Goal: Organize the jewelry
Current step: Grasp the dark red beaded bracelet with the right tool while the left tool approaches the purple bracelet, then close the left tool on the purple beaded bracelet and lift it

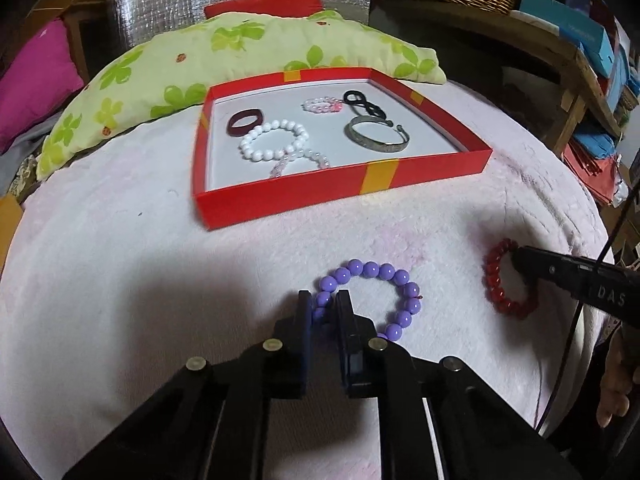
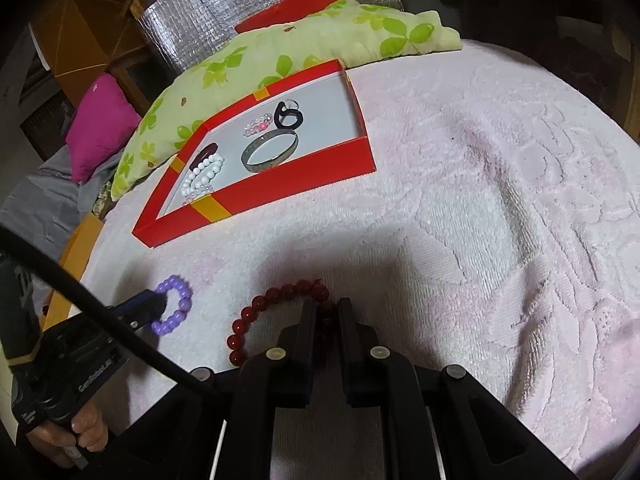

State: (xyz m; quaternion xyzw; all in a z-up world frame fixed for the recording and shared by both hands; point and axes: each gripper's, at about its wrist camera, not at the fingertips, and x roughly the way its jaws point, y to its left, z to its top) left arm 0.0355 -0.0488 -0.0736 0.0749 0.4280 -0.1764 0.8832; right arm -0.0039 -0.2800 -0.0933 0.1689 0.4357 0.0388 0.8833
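Note:
A purple bead bracelet (image 1: 384, 280) lies on the pale pink blanket. My left gripper (image 1: 325, 302) is shut on its left side; the right wrist view shows the bracelet (image 2: 176, 308) and the gripper (image 2: 154, 304) too. A dark red bead bracelet (image 2: 272, 304) lies to the right, and my right gripper (image 2: 326, 308) is shut on its near-right beads; the left wrist view shows it (image 1: 502, 300). A red tray (image 1: 280, 196) holds a white bead bracelet (image 1: 272, 136), a silver bangle (image 1: 376, 136), a maroon ring (image 1: 245, 121), a pink bracelet (image 1: 322, 105) and a black piece (image 1: 362, 104).
A green flowered pillow (image 1: 224, 56) lies behind the tray, with a magenta cushion (image 1: 36, 76) at the far left. A wooden shelf with boxes (image 1: 580, 52) stands at the right. The blanket's edge falls away at the right (image 1: 592, 240).

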